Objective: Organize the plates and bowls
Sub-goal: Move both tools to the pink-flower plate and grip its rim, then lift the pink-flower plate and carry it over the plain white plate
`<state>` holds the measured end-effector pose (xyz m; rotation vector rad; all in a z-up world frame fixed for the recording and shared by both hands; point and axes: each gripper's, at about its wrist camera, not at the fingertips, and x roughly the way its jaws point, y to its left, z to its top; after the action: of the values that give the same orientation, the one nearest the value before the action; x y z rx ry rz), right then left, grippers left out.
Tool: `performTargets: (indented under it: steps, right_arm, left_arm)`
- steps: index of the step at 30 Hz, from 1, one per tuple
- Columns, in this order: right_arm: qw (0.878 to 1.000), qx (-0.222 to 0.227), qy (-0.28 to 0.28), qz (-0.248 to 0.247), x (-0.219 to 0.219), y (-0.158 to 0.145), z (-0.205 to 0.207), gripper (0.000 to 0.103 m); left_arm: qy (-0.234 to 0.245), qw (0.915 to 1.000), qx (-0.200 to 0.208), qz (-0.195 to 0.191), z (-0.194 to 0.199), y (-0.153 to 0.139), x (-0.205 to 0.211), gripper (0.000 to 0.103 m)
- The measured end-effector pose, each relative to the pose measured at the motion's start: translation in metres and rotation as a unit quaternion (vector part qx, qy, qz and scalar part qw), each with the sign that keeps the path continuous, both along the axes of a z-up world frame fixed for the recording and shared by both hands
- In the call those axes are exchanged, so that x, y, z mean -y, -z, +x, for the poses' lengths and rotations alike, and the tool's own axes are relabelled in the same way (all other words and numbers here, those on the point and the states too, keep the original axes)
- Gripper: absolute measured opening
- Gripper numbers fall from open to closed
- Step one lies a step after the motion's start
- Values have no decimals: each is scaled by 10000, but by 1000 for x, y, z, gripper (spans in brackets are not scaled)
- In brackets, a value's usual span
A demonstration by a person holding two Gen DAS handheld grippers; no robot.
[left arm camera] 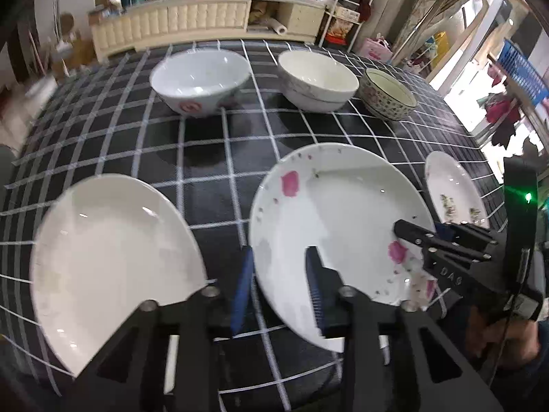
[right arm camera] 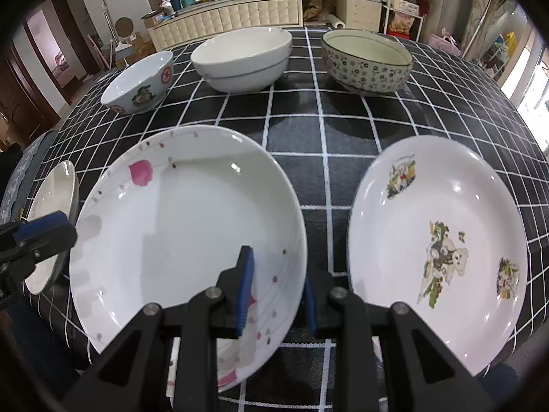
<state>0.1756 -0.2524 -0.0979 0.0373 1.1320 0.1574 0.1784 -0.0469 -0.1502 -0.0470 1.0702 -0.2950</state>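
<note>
On the black checked tablecloth (right arm camera: 302, 130), a plain white plate (left arm camera: 113, 254) is lying at the left. Just beside it, the left gripper (left arm camera: 279, 288) is straddling the left rim of the pink-flowered white plate (right arm camera: 178, 240), fingers apart. The right gripper (right arm camera: 276, 295) is straddling that plate's right rim, likewise parted. A cartoon-printed plate (right arm camera: 439, 257) is sitting rightmost; three ceramic bowls (right arm camera: 240, 58) are standing behind.

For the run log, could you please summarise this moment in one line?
left gripper: open, straddling white pink-flowered ceramic plate rim | right gripper: open, straddling opposite rim | plate ungrasped
</note>
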Motion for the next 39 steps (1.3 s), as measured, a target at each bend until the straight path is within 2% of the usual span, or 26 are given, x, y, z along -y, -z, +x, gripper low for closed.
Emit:
performTargets:
  steps: [5, 13, 15, 19, 23, 29, 33, 39]
  right_arm:
    - [10000, -17, 11, 34, 1, 0, 0, 30]
    - [10000, 0, -8, 58, 1, 0, 1, 30]
    - [10000, 64, -60, -1, 0, 0, 0, 30]
    - [10000, -6, -15, 78, 2, 0, 1, 29]
    - [9996, -154, 162, 186, 3, 0, 5, 29]
    - [9995, -110, 205, 230, 3, -5, 2, 26]
    - [9994, 48, 229, 237, 1, -20, -4, 26]
    - [9991, 264, 166, 283, -9, -44, -9, 26]
  left_arm:
    - [161, 9997, -97, 183, 5, 9, 6, 32]
    - [88, 9990, -286, 342, 18, 30, 14, 32]
    - [96, 9988, -288, 378, 17, 32, 16, 30]
    - [72, 9972, -233, 710, 14, 38, 23, 25]
    - [5, 9977, -205, 650, 13, 38, 22, 24]
    - [-187, 9973, -261, 667, 11, 37, 21, 22]
    - [-330, 9974, -274, 579, 6, 31, 15, 22]
    - [-443, 9982, -42, 405, -9, 7, 4, 21]
